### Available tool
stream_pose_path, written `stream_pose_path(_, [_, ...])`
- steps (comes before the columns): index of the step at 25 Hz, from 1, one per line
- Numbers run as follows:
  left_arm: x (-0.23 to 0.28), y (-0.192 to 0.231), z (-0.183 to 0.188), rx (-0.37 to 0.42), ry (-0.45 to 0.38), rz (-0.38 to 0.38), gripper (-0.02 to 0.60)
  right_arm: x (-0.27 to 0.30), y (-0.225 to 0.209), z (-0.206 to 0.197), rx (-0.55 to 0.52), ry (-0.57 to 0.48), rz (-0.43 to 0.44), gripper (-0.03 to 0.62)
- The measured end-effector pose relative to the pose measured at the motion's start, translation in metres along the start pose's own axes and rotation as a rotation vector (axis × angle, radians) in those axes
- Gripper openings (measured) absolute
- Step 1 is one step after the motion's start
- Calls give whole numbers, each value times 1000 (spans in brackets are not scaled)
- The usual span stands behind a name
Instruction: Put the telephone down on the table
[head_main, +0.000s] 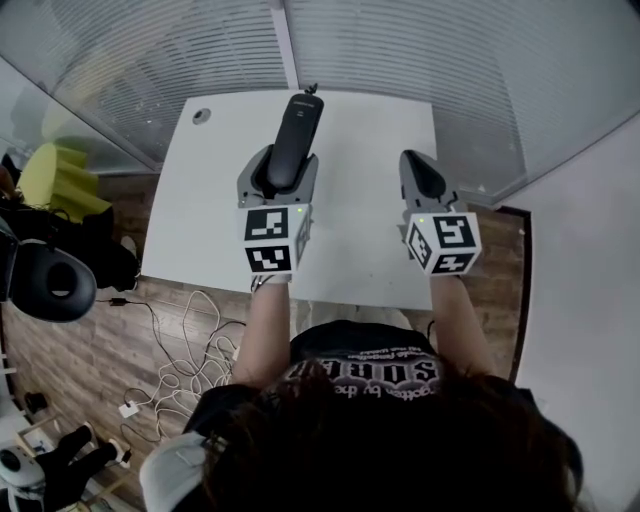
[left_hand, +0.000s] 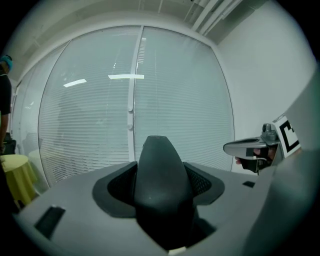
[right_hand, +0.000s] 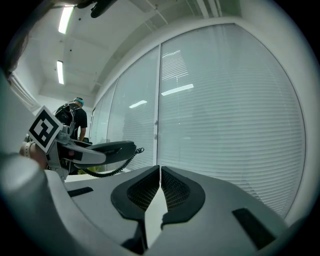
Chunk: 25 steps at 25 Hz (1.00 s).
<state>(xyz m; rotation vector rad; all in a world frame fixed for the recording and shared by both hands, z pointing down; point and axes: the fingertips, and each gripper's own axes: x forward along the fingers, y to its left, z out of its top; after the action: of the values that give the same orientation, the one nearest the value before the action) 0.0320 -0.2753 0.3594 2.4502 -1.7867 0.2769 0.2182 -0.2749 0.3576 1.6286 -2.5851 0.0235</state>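
Observation:
In the head view a black telephone handset (head_main: 297, 135) sticks forward out of my left gripper (head_main: 283, 165), above the white table (head_main: 200, 210). The left gripper view has the handset (left_hand: 160, 175) wedged between the two dark pads (left_hand: 117, 189), which are shut on its sides. From the right gripper view I see the handset (right_hand: 107, 148) held level, with a coiled cord (right_hand: 117, 169) hanging from its far end. My right gripper (head_main: 415, 165) hovers beside it to the right; its pads (right_hand: 172, 190) meet with nothing between them.
A cable grommet (head_main: 202, 116) sits in the table's far left corner. A glass wall with blinds (head_main: 420, 50) stands right behind the table. Cables (head_main: 190, 365) lie on the wooden floor at the left, near a black chair (head_main: 50, 282). A person (right_hand: 75, 117) stands far off.

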Motion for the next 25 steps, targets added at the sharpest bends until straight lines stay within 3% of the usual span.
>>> stream_pose_path(25, [124, 91, -32, -53, 84, 3, 279, 139, -10, -36, 44, 90, -11, 31])
